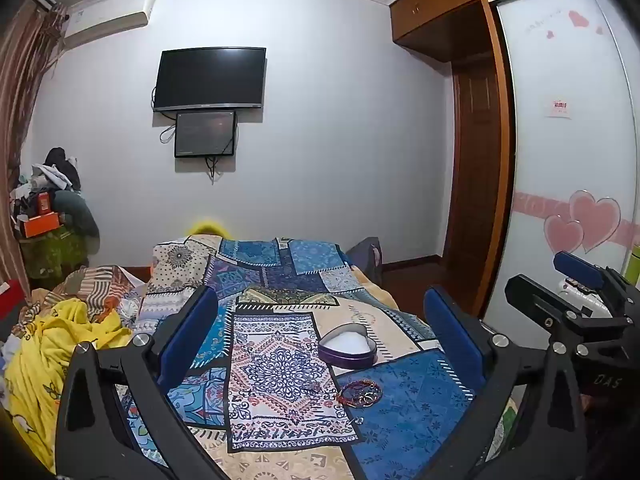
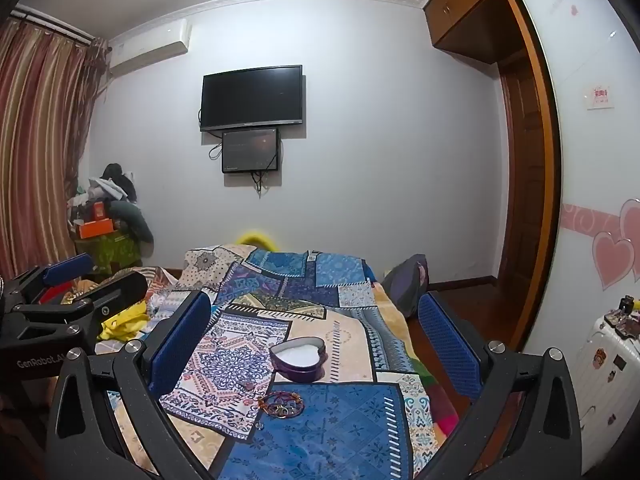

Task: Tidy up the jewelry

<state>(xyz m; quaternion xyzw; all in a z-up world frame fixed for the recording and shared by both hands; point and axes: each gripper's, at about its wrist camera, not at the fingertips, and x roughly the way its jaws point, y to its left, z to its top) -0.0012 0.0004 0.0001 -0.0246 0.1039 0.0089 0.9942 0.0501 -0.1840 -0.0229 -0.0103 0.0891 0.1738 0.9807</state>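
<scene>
You have a heart-shaped jewelry box (image 1: 347,347) (image 2: 298,360) resting upright on the patterned bedspread. Its lid is off, its wall is dark purple, and its interior is white. Just in front of the box, apart from it, lies a tangle of bracelets (image 1: 360,393) (image 2: 281,403): red and purple cords with small metal rings, lying flat. A small silver piece (image 1: 357,421) (image 2: 260,425) lies nearer you, close beside the tangle.
</scene>
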